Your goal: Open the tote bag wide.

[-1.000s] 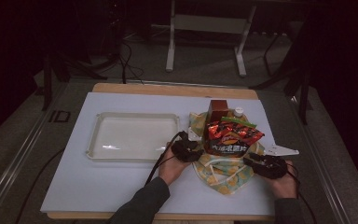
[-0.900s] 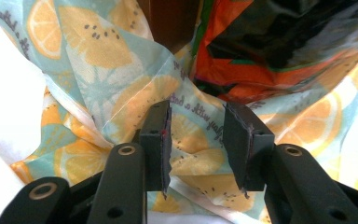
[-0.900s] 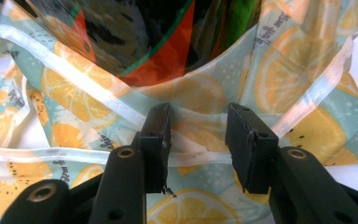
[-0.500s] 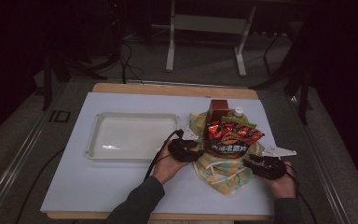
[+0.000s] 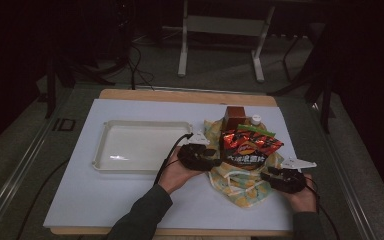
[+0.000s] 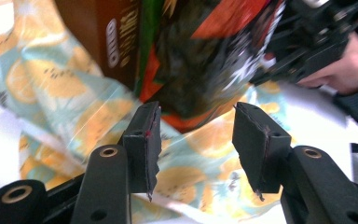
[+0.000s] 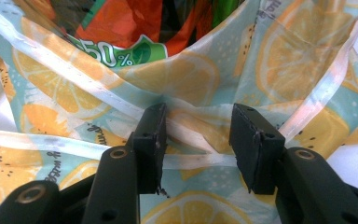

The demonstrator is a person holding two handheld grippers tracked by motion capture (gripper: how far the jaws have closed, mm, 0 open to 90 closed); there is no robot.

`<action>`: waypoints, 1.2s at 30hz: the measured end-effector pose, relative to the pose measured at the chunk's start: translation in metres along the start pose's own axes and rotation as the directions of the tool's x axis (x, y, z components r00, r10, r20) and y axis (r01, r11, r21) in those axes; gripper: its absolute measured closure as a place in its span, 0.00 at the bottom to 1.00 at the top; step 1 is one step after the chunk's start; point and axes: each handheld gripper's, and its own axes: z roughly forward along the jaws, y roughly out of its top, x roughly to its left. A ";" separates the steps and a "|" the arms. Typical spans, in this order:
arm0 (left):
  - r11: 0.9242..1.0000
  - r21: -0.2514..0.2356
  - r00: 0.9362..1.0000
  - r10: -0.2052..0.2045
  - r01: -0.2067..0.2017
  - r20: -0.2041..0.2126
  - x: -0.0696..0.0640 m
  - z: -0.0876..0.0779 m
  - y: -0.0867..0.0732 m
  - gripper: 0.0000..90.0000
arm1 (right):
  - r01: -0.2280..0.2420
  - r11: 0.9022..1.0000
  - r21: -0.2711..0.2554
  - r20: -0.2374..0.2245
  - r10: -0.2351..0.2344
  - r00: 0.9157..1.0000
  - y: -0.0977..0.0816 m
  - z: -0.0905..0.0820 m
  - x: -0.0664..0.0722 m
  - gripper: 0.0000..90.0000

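We look down on a white tabletop set on a wooden board, and at its left half lies a shallow white tray, bare inside. To the right of the tray, just beside it, sits our orange-print bag, a thin plastic bag with yellow citrus slices on pale blue, slumped open and spread flat toward us. Inside it stand a brown carton at the back, a white-capped bottle just beside the carton, and in front of both a red and black snack packet that leans over the bag's near edge. Our left tongs sit at the bag's left side, between tray and packet; their jaws have just been opening, and in the left gripper view they stand well apart with the bag's film and the packet's lower corner beyond them, nothing pressed by either pad. Our right tongs rest at the bag's right near corner; their jaws too have just been opening, and in the right gripper view a fold of the bag's seam runs across the gap between them, but the pads stand clear of it on both sides.
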 end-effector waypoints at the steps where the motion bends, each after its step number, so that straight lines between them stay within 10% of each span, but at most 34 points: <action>1: 1.000 -0.002 1.000 0.002 -0.002 0.012 0.000 -0.001 0.002 0.58 | 0.001 1.000 -0.001 0.002 -0.001 1.000 0.000 0.000 0.000 0.62; 15: 0.996 -0.029 0.994 0.089 -0.087 0.064 -0.004 -0.014 0.023 0.58 | 0.000 1.000 -0.003 0.002 0.000 1.000 -0.003 0.001 0.000 0.61; 29: 0.993 -0.072 0.996 0.092 -0.091 0.005 -0.011 -0.001 0.051 0.39 | -0.004 1.000 -0.004 -0.001 0.004 1.000 -0.003 0.001 0.000 0.60; 36: 0.993 -0.052 0.995 0.102 -0.103 -0.023 -0.016 0.018 0.055 0.47 | -0.007 1.000 -0.005 -0.004 0.007 1.000 -0.003 0.001 0.000 0.60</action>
